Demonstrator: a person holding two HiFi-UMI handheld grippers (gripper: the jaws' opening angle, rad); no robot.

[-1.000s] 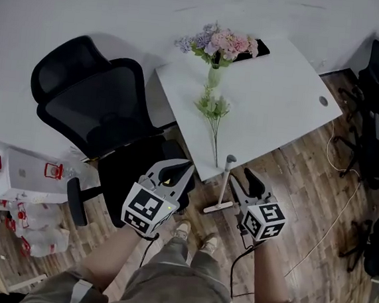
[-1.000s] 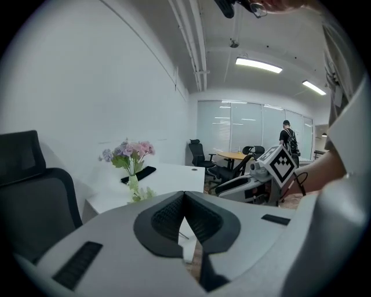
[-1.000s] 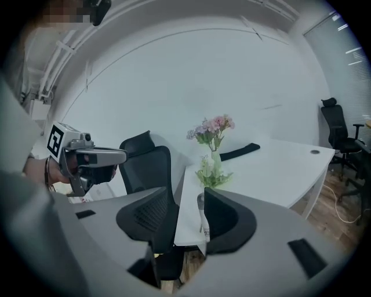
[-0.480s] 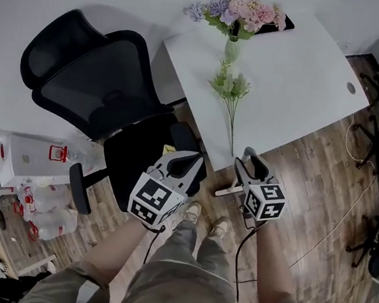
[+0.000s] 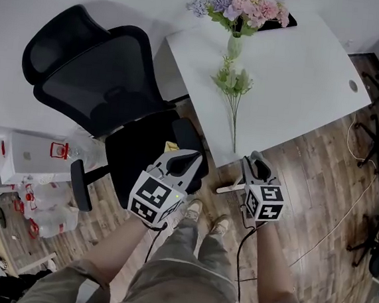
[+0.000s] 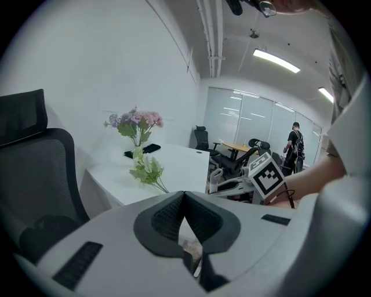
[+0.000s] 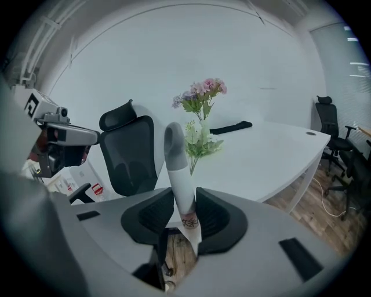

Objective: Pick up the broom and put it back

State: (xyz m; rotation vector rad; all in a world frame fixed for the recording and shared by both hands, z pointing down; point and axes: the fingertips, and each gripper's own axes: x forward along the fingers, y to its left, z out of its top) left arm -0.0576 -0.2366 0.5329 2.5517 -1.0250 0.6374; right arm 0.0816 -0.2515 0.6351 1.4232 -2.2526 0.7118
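Right gripper (image 7: 185,202) is on the broom (image 7: 175,165)! Its jaws have just been closing, and the grey-and-white handle now stands clamped between the dark pads, rising straight up past the camera. From above, the broom's pale head (image 5: 229,187) rests on the wooden floor (image 5: 312,192) just off the near edge of the white table (image 5: 303,78), right in front of the person's shoes.

Left gripper (image 6: 184,200) hangs beside it on the left, over the seat of the black chair (image 5: 96,85), jaws pressed together with nothing in them.

So this looks like the pick-up step, with the grasp made and the lift yet to come. Next move, I'd say: raise the broom clear of the floor, keep the long handle off the table edge and the flowers (image 5: 246,10), then carry it to its resting place, which no view makes plain.

Writing? Slim pickings. A small dark mark on the handle just above the pads, too small to read. The white boxes (image 5: 31,165) at far left carry red printing, also illegible. Each gripper cube shows only black-and-white square markers.
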